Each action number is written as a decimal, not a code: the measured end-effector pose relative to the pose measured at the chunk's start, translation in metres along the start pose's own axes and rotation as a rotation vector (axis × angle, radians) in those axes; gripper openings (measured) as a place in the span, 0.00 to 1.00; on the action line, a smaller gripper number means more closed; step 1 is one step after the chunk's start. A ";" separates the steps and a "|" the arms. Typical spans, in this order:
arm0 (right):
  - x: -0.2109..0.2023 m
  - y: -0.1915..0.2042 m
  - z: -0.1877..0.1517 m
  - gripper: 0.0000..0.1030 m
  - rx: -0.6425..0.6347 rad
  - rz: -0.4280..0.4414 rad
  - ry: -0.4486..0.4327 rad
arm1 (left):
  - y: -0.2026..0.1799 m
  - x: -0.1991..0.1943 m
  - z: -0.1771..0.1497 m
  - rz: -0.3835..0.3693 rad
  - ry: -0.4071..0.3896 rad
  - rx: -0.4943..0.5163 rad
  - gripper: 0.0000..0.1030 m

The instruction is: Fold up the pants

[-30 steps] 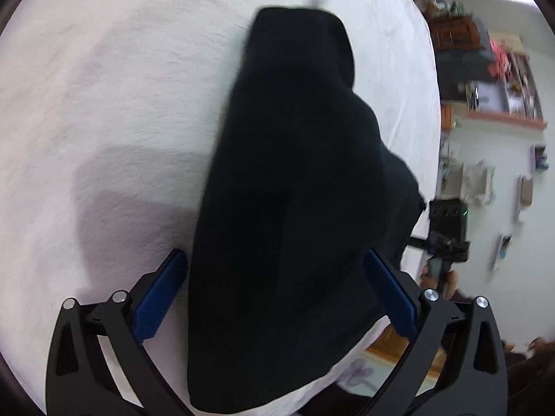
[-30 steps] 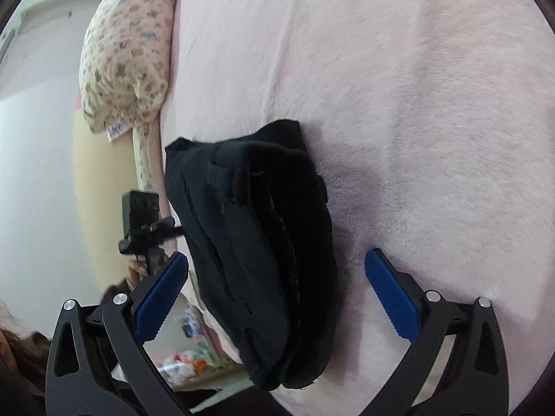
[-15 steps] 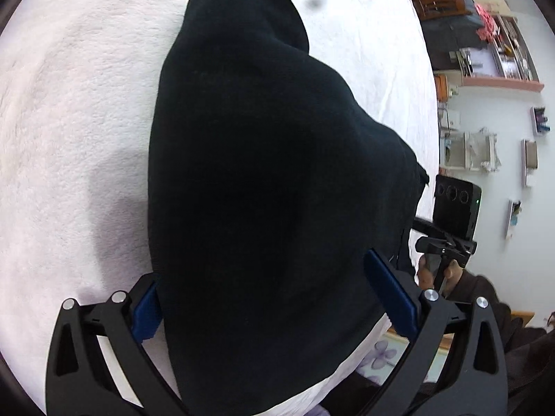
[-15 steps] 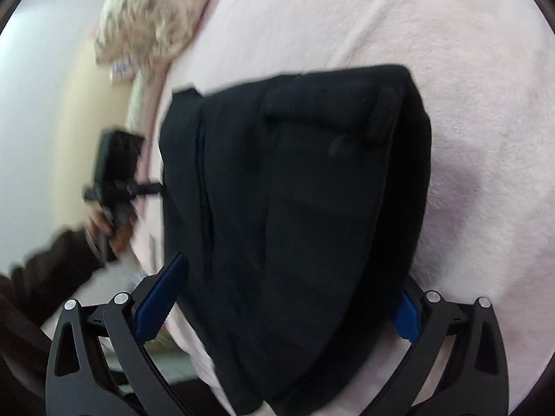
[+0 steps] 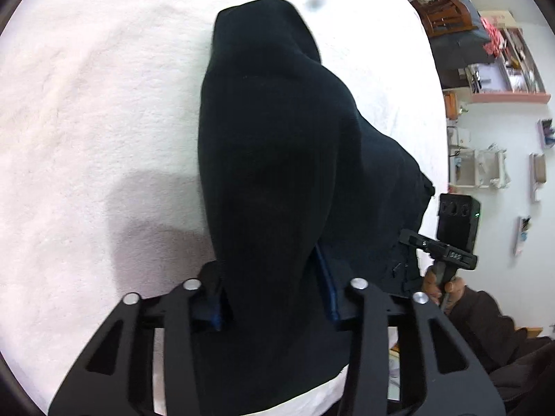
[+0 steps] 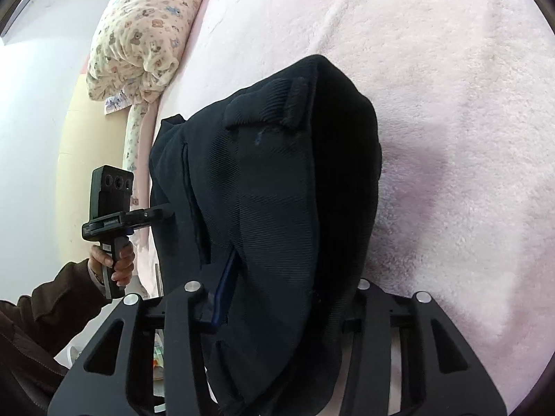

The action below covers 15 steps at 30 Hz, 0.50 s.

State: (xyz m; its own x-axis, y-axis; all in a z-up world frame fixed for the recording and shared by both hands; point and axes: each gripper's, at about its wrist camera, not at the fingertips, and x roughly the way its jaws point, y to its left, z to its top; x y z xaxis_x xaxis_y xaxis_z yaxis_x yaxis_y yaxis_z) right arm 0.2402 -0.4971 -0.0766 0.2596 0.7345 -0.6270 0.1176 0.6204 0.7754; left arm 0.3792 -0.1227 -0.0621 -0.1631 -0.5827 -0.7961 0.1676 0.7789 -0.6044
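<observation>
Both tools clamped on the pants, mid-fold on the bed

The black pants lie already doubled into a thick bundle on the pale fleece blanket of the bed; I'd judge at least one more fold is left. The left tool and the right tool have each just closed onto a near end of the cloth, fabric bunched between the blue pads (one right-tool pad is hidden). No containers here, only a floral pillow at the bed's edge.
</observation>
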 end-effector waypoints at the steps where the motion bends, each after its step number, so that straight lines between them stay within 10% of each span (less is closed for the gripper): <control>1: 0.000 0.002 0.000 0.38 -0.005 0.003 -0.005 | -0.001 -0.001 0.000 0.010 -0.004 0.004 0.32; 15: -0.018 0.033 0.009 0.29 -0.048 0.084 -0.059 | -0.023 -0.030 -0.002 -0.060 -0.115 0.000 0.19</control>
State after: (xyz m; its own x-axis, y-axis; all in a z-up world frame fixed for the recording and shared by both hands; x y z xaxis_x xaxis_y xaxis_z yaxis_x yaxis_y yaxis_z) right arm 0.2484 -0.4925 -0.0385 0.3226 0.7681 -0.5531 0.0472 0.5705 0.8199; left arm 0.3783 -0.1225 -0.0247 -0.0608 -0.6510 -0.7567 0.1612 0.7417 -0.6511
